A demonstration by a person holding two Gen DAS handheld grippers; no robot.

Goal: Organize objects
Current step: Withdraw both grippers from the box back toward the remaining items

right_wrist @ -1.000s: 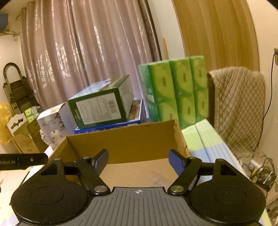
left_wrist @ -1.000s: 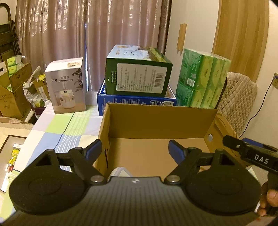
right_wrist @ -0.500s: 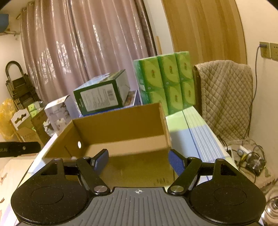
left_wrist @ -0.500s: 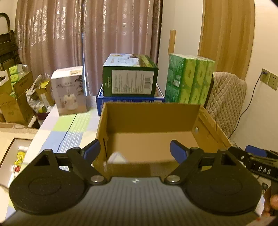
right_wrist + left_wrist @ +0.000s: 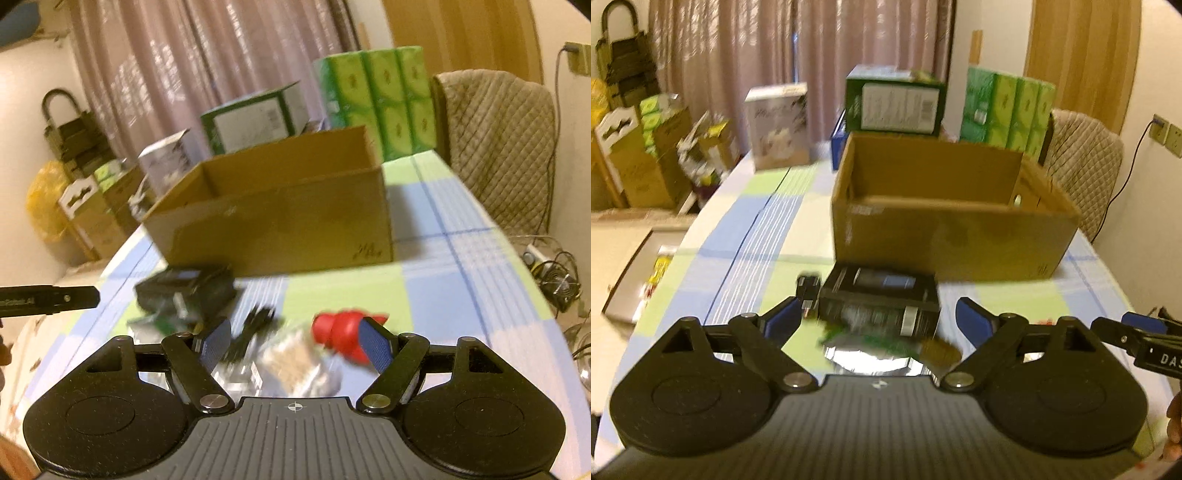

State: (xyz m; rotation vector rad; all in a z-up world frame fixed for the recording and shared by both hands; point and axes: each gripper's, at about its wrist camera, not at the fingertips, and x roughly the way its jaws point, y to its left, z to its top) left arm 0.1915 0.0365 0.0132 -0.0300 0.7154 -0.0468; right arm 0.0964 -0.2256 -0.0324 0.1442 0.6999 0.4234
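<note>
Open cardboard box [image 5: 945, 229] standing on the checked tabletop [image 5: 753, 236], taken here as the landmark; inside not visible from either wrist view.

Just in front of the cardboard box, toward the cameras, a black carton [image 5: 879, 299] lying on its side, close to the front wall, whether touching cannot be told; a small black item [image 5: 809, 288] beside the carton's left end; a shiny foil packet [image 5: 871, 354] with green print nearer still, partly under the carton's edge, blurred.

In front of the cardboard box's right half: a red object [image 5: 343, 330], a black cable [image 5: 251, 328] and a clear packet with beige contents [image 5: 295, 360], all loose on the tabletop, all blurred.

Behind the cardboard box: a green carton [image 5: 894, 101] stacked on a blue one, green tissue packs [image 5: 1004, 107] to the right, a white carton [image 5: 777, 125] to the left.

Left gripper [image 5: 875, 323] spread wide, jaws just been opening, held over the black carton and foil packet with neither finger pressing on them; right gripper [image 5: 295, 341] spread apart, its right finger in front of the red object, pinching nothing.
</note>
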